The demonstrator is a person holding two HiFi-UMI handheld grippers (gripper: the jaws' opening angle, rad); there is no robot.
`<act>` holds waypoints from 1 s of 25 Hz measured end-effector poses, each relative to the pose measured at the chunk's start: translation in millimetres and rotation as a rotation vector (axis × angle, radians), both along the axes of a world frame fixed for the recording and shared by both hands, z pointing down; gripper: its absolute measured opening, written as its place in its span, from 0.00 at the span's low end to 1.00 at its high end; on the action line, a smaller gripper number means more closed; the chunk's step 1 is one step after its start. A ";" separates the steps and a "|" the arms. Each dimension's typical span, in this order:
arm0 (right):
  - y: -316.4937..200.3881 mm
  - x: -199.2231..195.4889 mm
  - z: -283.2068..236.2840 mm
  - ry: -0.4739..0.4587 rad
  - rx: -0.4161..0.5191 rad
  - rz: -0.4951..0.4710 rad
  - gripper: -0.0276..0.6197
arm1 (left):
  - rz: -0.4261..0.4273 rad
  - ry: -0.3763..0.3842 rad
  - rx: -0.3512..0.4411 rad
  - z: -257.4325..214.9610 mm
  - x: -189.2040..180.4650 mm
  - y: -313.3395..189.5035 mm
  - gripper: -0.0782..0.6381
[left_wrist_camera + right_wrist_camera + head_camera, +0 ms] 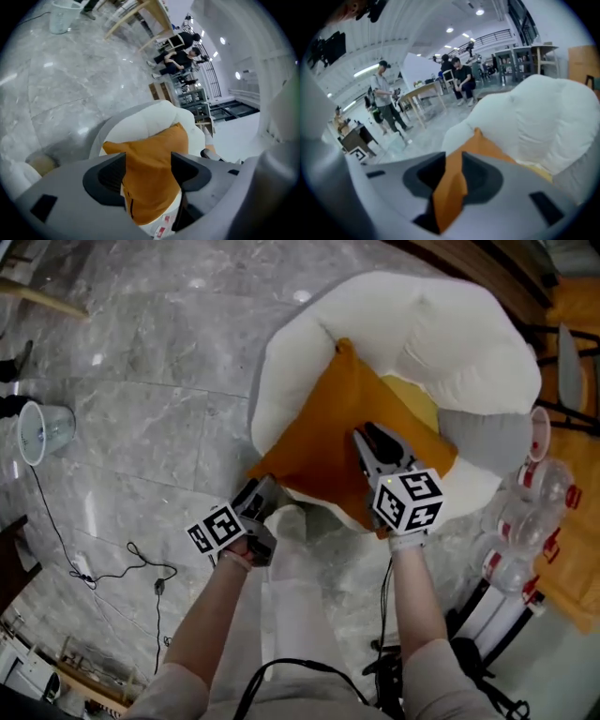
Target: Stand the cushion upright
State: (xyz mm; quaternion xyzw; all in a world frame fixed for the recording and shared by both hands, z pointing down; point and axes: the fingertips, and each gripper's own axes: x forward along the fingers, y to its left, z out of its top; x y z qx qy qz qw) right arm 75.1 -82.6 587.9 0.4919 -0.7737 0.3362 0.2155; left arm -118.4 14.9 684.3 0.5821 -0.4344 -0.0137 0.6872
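My left tongs [147, 171] stand spread around a near corner of the cushion [323, 442], right tongs [451, 176] slightly parted over its fold; it stretches away toward the armchair [450, 334] back

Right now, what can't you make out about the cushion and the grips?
The cushion's lower edge: head view, hidden behind right gripper and left gripper.
Whether pads press the cushion: both gripper views, it fills the gaps.
Chair base: head view, under its own padding.

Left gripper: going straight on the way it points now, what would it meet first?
The orange cushion: it lies between the left gripper's parted jaws. Beyond it, probably the white armchair; depth is unclear.
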 end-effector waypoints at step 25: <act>-158.2 19.9 96.6 0.246 -0.229 -0.239 0.36 | -0.459 0.031 -0.233 71.6 -26.4 -1.8 0.60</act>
